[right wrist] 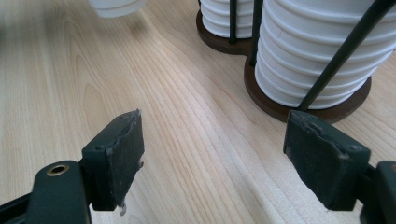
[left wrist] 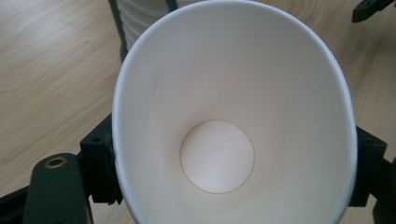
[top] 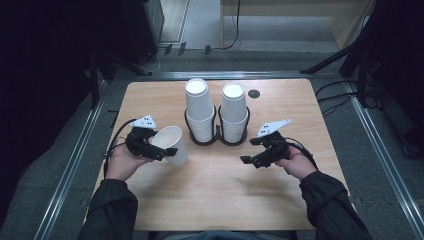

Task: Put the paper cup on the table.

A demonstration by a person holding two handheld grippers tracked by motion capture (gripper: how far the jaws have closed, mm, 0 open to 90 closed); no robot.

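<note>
The left gripper (top: 167, 151) clamps a single paper cup (top: 171, 144) across its wall, one finger (left wrist: 99, 164) pressed on each side, the mouth squeezed slightly oval and tilted toward the hand. Such a cup is likely light, thin and easily crushed, so a gentle hold near the stiffer rolled rim suits it best. Beyond it two cup stacks (top: 199, 111) stand in a black holder (top: 216, 139). The right gripper (top: 249, 161) hovers over the table (top: 215, 195) with fingers (right wrist: 116, 154) spread and nothing between them.

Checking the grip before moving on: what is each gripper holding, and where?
The left gripper holds a paper cup by its sides, squeezed near the rim. The right gripper holds nothing.
</note>
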